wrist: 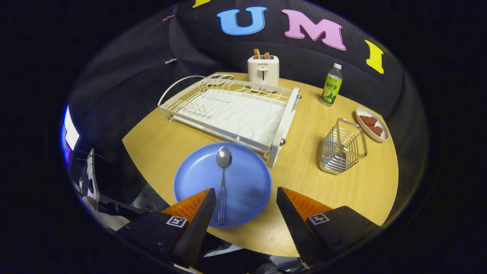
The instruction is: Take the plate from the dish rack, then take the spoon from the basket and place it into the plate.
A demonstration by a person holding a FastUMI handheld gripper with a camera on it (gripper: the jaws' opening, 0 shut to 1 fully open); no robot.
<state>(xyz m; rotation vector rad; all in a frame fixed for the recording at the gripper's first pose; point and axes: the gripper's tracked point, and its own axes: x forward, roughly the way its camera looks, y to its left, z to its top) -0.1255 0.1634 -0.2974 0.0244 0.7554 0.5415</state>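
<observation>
A blue plate lies flat on the round wooden table, just in front of the white dish rack. A metal spoon with a checked handle rests in the plate, bowl pointing toward the rack. My gripper hovers over the plate's near side, open, with nothing between its fingers. The left finger sits beside the spoon's handle without touching it. A wire basket stands to the right of the plate, beyond the right finger.
A white toaster with toast stands behind the rack. A green drink bottle is at the back right. A small white dish with red pieces sits behind the basket near the table's edge.
</observation>
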